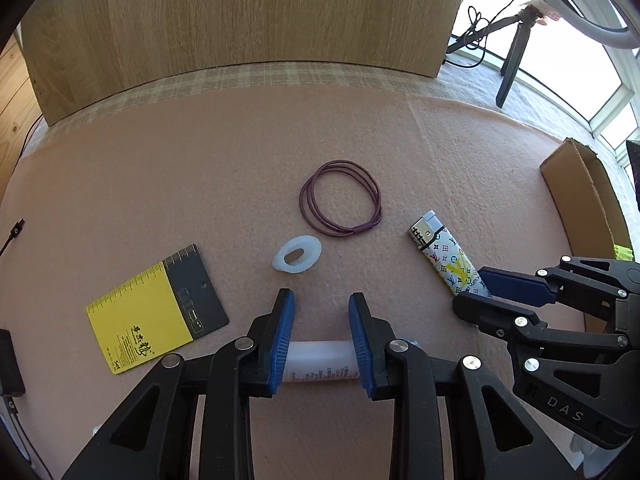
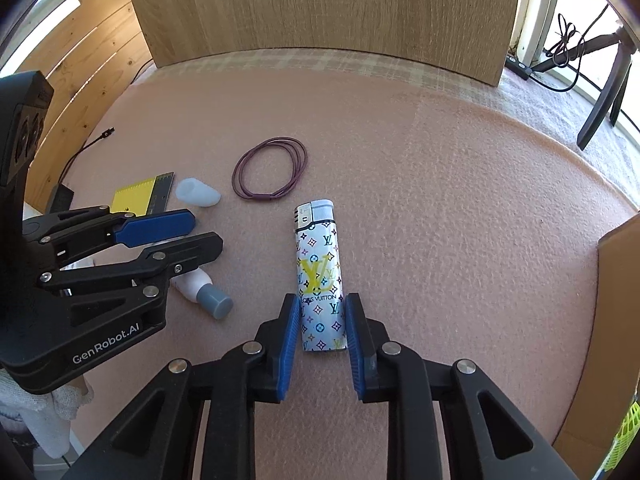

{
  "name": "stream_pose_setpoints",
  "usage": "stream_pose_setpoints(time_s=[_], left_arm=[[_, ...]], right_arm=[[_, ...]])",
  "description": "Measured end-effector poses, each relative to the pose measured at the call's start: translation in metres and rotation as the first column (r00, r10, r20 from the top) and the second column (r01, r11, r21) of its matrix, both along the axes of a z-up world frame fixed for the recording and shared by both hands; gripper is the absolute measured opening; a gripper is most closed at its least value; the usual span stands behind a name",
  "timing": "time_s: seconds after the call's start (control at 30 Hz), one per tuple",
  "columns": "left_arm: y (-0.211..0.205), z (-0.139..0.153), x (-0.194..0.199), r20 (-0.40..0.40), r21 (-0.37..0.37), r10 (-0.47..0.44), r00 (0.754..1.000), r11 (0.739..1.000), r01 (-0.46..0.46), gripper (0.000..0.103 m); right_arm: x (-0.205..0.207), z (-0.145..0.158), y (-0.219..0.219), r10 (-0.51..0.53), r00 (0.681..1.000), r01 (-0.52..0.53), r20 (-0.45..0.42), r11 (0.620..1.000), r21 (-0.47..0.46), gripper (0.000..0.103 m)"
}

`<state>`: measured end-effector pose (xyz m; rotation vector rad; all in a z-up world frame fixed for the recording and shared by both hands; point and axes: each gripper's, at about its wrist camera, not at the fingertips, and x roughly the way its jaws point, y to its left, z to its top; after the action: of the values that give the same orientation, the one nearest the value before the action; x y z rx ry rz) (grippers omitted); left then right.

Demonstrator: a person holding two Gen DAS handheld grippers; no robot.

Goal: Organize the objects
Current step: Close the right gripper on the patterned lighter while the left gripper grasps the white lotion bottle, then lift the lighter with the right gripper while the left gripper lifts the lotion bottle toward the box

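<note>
Grasp step on both sides: left gripper (image 1: 321,312) jaws straddle the white tube (image 1: 320,362), contact unclear; right gripper (image 2: 322,316) jaws bracket the lighter (image 2: 319,280), not yet clenched; next, close both and lift toward the cardboard box (image 2: 618,280).

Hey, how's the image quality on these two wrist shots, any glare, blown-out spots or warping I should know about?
Left wrist view: the window at upper right is blown out, the wooden board bows from fisheye warp, the hair tie is sharp. Right wrist view: daylight is even on the pink mat, the lighter print is crisp, corners are vignetted black, with no evident motion blur.
</note>
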<state>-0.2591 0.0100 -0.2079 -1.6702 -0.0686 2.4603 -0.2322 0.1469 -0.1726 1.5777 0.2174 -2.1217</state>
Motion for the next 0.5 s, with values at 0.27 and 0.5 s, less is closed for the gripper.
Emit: stream_pose_setpoints(time_s=[0.27,0.5], left_arm=[[0.000,0.001,0.034,-0.001,0.012,-0.022,1.000,1.000,0.022,0.030],[0.011,0.003,0.061,-0.006,0.004,-0.058,0.998,0.998,0.058,0.030]], right_arm=[[0.025,0.000,0.024,-0.031,0.999,0.031,0.027,0.999,-0.025,0.021],[0.055,0.001,0.045,-0.056,0.997,0.058,0.048,0.998,-0.040,0.021]])
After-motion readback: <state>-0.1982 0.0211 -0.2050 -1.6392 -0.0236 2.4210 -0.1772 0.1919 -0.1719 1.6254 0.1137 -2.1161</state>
